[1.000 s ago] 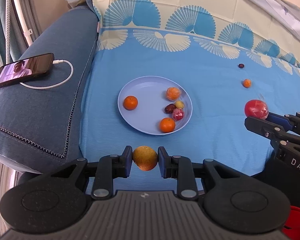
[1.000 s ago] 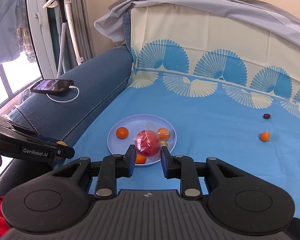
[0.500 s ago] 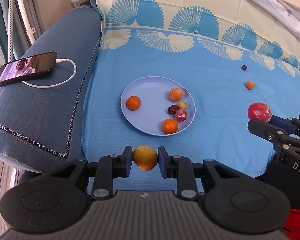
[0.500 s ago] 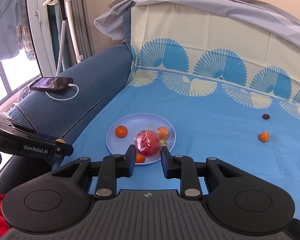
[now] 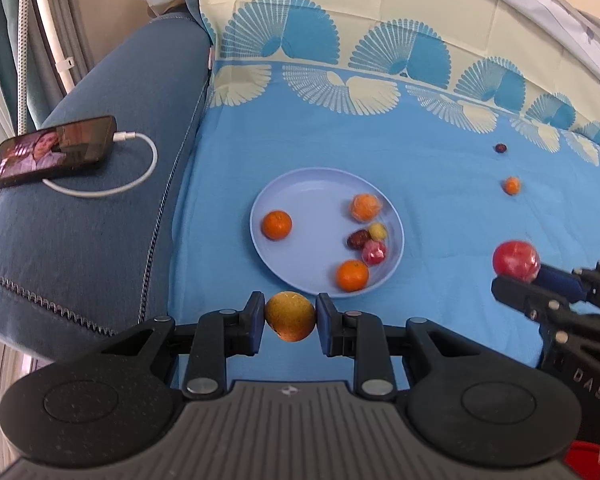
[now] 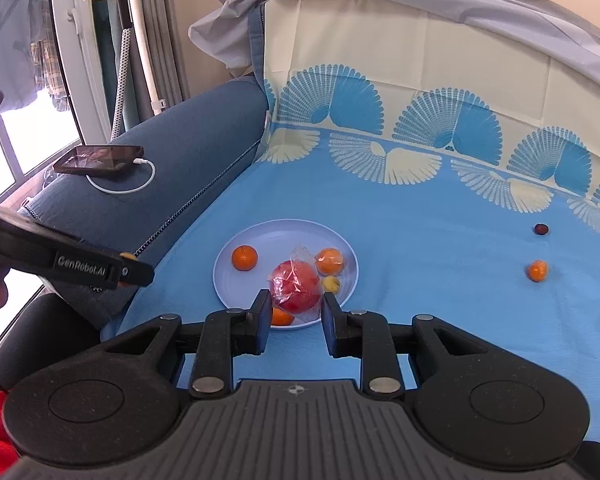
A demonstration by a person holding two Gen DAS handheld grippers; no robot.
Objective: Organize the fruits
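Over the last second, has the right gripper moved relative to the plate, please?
Yes. The right gripper with its wrapped apple has drawn slightly back from the plate.

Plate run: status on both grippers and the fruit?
Left gripper shut on pear. Right gripper shut on wrapped apple. Plate ahead, five fruits on it. Path clear.

Light: bright, even daylight from the window (image 6: 16, 132) at the left, blown out white.
Shadows: faint and soft under the plate (image 5: 300, 184).
Distortion: strong fisheye bending at the edges; dark corners.
Focus: mostly sharp, slight softness toward the rim.
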